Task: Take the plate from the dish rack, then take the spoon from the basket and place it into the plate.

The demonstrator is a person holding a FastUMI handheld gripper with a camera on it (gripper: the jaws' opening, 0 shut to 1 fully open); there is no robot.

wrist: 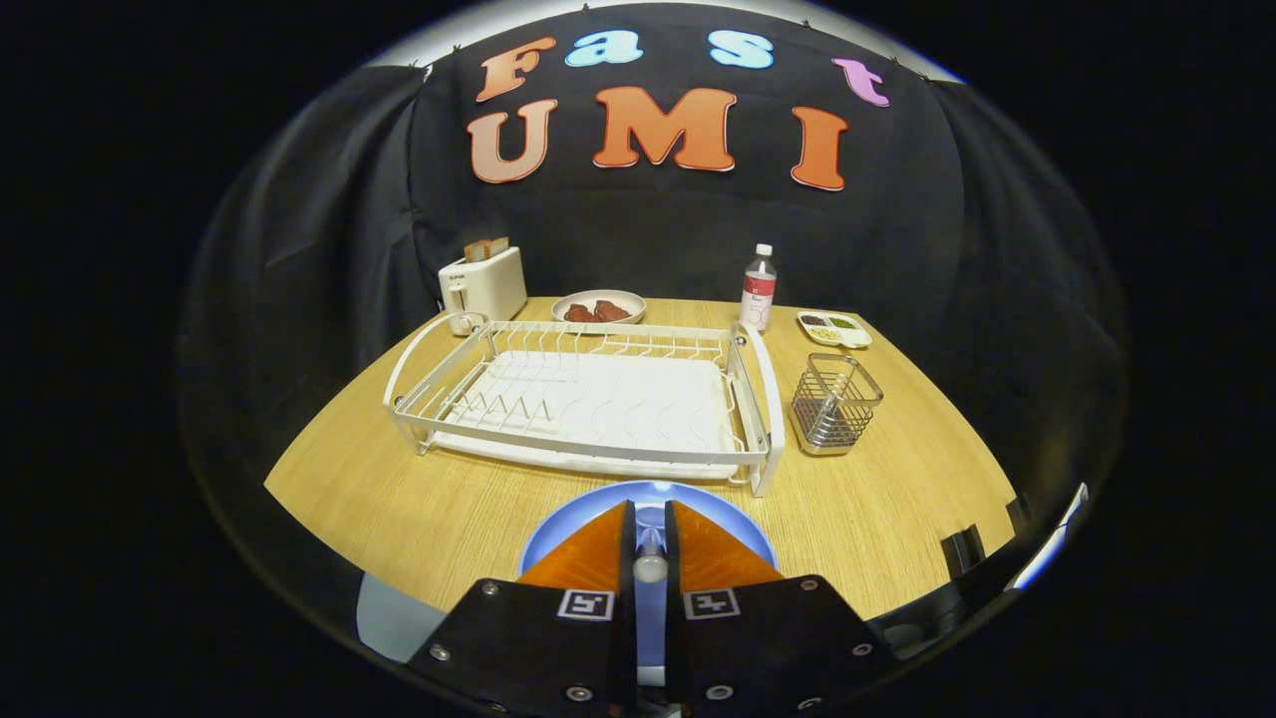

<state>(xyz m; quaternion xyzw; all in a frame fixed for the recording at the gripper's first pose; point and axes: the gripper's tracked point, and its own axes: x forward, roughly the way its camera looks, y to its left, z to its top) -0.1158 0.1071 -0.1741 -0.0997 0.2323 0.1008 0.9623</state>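
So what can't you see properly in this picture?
- Spoon: gripper view, just a pale handle sliver pinched in the tool; its bowl is hidden by the fingers.
- Plate: mostly hidden under the fingers.
- Dish beyond the basket: contents too small.

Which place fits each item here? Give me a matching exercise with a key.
Things:
1. white wire dish rack
2. blue round plate
3. metal wire basket
4. slim white spoon

Places:
A. clamped between the gripper fingers
B. beside the rack, on the wooden table
C. under the orange fingers
D. beyond the plate, nothing in it

Pairs: 1-D, 2-C, 3-B, 4-A
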